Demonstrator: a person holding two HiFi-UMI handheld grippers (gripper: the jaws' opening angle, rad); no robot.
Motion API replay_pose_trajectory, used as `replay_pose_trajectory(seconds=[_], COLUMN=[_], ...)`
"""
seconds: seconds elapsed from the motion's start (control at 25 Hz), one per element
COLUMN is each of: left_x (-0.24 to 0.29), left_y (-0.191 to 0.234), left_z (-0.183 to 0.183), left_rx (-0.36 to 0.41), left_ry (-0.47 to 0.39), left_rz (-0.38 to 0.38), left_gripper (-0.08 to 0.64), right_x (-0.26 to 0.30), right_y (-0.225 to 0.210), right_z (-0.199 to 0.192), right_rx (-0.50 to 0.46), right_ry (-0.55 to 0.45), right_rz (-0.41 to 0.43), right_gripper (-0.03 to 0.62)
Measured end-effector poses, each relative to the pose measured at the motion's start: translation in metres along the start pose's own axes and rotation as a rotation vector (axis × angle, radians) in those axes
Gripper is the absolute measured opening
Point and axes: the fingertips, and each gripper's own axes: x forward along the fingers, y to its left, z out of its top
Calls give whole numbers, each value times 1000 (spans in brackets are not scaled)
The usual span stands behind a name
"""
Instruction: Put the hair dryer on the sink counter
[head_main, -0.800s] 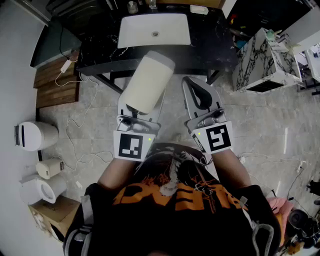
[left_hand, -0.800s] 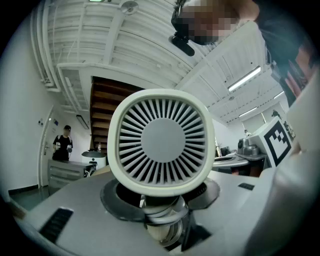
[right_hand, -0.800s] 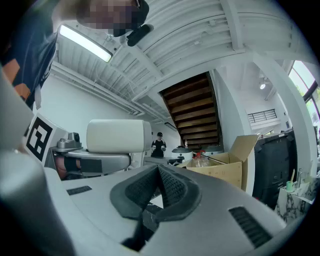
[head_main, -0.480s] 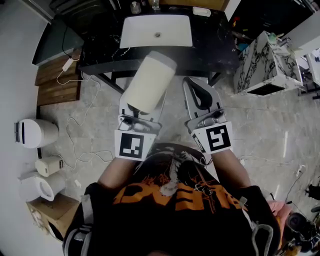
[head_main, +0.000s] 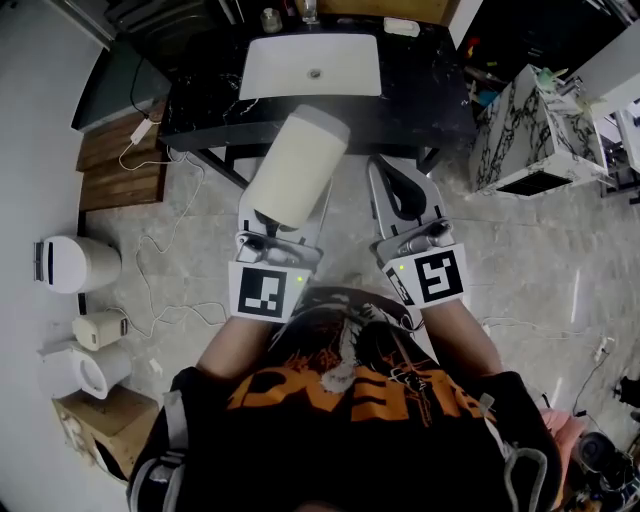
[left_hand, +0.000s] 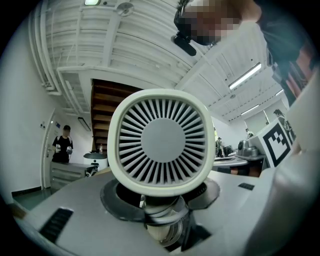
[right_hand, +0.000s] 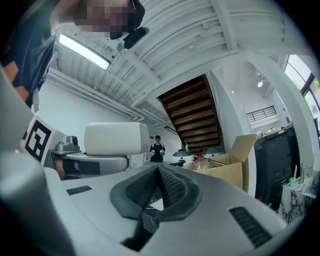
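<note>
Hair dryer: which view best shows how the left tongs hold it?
Left gripper view: the hair dryer is clamped by its handle between the left tongs, its grille facing the camera. Head view shows only its cream barrel above them, handle hidden. Right gripper view shows the barrel side-on, no grip.

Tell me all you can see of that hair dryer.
The hair dryer is cream-coloured, apparently matte plastic, with a fat, rounded-square barrel. Its near end is a grey grille of radial slats round a plain disc. The left gripper clamps its handle, barrel pointing towards the dark sink counter, in the air, not yet on it.
</note>
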Motion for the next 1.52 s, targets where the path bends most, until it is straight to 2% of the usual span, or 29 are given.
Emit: replay_pose_trajectory(seconds=[0.44,0.72,1.12,1.52], left_x=[8,11,32,78], left_y=[-30,-23,58,196], left_z=[1,-1,-18,-38], left_rx=[8,25,-14,-62], left_ry=[-3,18,4,1], left_rz=[11,20,46,50], left_gripper=[204,204,204,204], right_x=[-24,-12,70,212], right_y=[-19,-25,-10,8], right_z=[2,-5,-21,-38], right_rx=[9,51,20,-19], right_ry=[-15,-20,6,37], right_rz=[33,39,67,80], right_gripper=[14,14,14,14])
